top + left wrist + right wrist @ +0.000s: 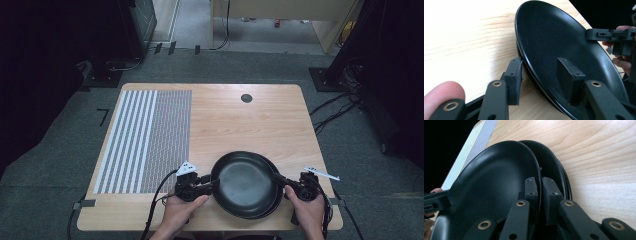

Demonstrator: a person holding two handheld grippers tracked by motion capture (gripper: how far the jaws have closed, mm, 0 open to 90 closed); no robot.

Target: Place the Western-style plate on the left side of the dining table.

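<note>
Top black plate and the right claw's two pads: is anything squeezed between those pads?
Yes. In the right gripper view, the right claw pinches the rim of the top black plate; more plates sit stacked underneath.

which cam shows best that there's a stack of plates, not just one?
Right gripper view: the top plate is clamped at its rim by the right tongs, with lower plate rims fanned behind. High view shows just an offset rim. Left gripper view shows mostly the top plate's face.
</note>
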